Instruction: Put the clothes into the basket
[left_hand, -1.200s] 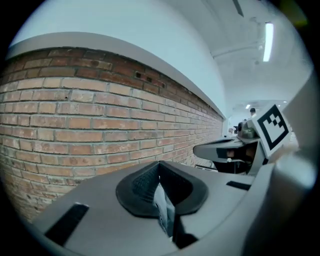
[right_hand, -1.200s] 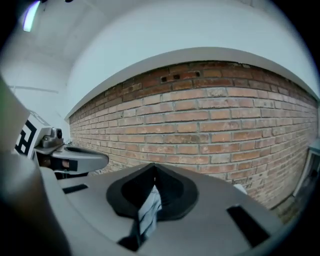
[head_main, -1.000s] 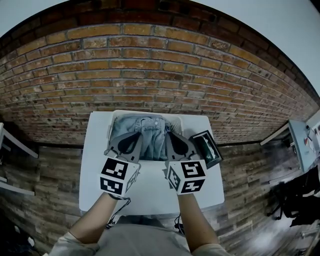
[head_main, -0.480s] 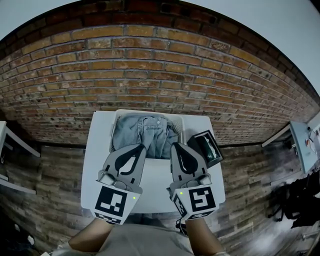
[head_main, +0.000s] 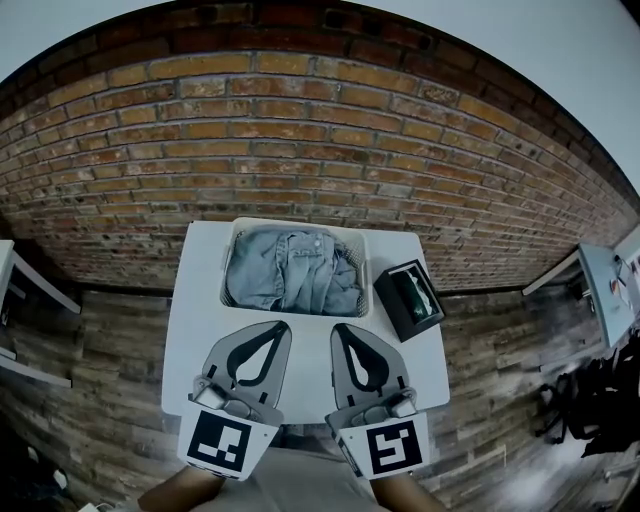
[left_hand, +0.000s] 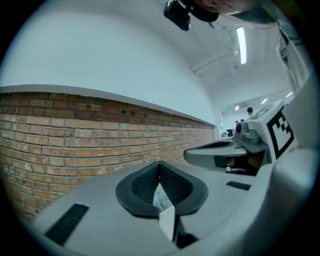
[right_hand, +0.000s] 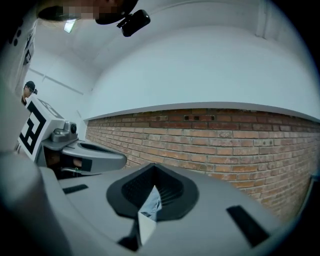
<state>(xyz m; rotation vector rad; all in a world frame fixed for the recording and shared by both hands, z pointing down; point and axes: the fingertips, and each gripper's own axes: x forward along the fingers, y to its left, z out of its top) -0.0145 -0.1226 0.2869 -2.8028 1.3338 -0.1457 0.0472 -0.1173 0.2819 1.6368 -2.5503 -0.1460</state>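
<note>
Basket (head_main: 229, 268), clothes (head_main: 290, 268) inside: whole in head view.

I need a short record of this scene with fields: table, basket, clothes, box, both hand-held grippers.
table: white, before a brick wall
basket: at the table's far edge
clothes: blue denim, inside the basket
black box: right of basket, holds something green
left hand-held gripper: shut, empty, over bare table
right hand-held gripper: shut, empty, over bare table

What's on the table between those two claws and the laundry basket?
Nothing: head view shows bare table between the left gripper, right gripper and the basket.
</note>
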